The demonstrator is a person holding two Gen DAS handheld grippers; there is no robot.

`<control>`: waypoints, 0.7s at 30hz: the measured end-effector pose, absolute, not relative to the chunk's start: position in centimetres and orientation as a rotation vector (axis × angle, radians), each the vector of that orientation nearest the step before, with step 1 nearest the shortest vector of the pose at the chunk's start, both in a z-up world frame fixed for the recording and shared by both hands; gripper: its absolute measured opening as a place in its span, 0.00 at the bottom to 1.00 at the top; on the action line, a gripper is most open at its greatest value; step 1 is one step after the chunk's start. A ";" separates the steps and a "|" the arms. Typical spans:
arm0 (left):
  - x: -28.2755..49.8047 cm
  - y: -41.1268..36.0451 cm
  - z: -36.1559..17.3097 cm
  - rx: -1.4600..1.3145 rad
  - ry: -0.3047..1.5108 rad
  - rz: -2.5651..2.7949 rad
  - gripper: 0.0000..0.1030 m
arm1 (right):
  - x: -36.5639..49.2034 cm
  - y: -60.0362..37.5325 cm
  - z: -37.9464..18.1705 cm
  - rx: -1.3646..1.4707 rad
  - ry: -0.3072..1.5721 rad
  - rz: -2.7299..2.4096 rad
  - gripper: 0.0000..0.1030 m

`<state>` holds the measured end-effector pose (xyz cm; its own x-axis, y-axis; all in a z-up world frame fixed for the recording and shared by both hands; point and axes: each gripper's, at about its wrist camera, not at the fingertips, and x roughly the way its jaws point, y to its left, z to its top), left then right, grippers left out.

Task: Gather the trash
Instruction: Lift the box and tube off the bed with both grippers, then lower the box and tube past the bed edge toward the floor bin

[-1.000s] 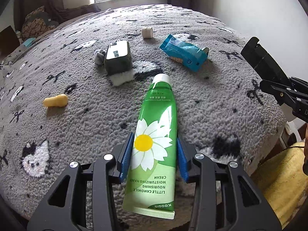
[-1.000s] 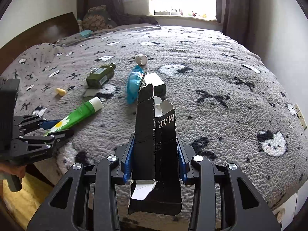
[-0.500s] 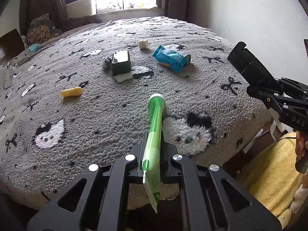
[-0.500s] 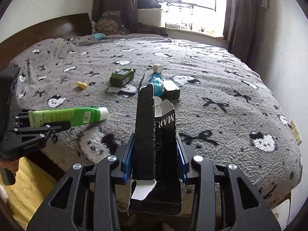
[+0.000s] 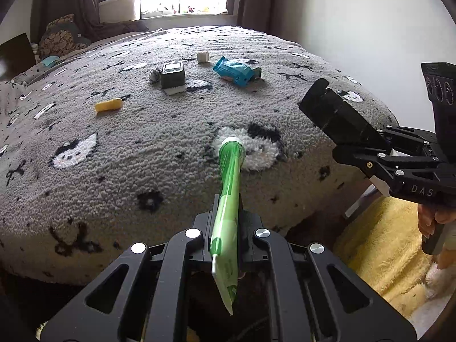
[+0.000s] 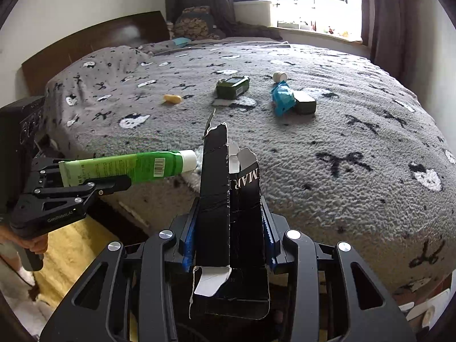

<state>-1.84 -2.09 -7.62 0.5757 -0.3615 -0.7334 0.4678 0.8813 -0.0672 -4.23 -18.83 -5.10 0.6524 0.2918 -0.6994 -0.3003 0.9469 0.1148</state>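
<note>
Pinching the green tube (image 5: 228,199) in our left gripper (image 5: 226,228) and the torn black carton (image 6: 230,199) in our right gripper (image 6: 228,228), we judge the yellow piece (image 5: 109,105), dark green box (image 5: 172,74) and blue wrapper (image 5: 235,71) on the bed (image 5: 114,148) remain.

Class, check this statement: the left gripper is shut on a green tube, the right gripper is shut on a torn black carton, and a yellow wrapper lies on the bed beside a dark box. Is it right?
Not quite. The wrapper beside the dark box is blue, as the right wrist view shows. The left gripper does hold the green tube, the right gripper the torn black carton.
</note>
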 end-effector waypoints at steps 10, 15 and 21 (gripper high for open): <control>-6.5 -3.1 -13.4 0.155 1.008 -0.581 0.07 | -7.1 -17.1 -10.5 0.003 0.963 0.381 0.37; -6.6 -3.9 -18.0 0.170 1.140 -0.594 0.07 | -8.0 -16.2 -14.0 0.011 1.071 0.401 0.37; -5.2 -4.1 -21.6 0.160 1.238 -0.577 0.07 | -7.6 -15.5 -19.0 0.036 1.236 0.412 0.37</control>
<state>-5.16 -4.08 -21.55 0.2051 -0.3275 -0.9223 0.4962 0.8471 -0.1904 -7.58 -15.50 -19.02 0.2644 0.3242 -0.9083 -0.2855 0.9259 0.2474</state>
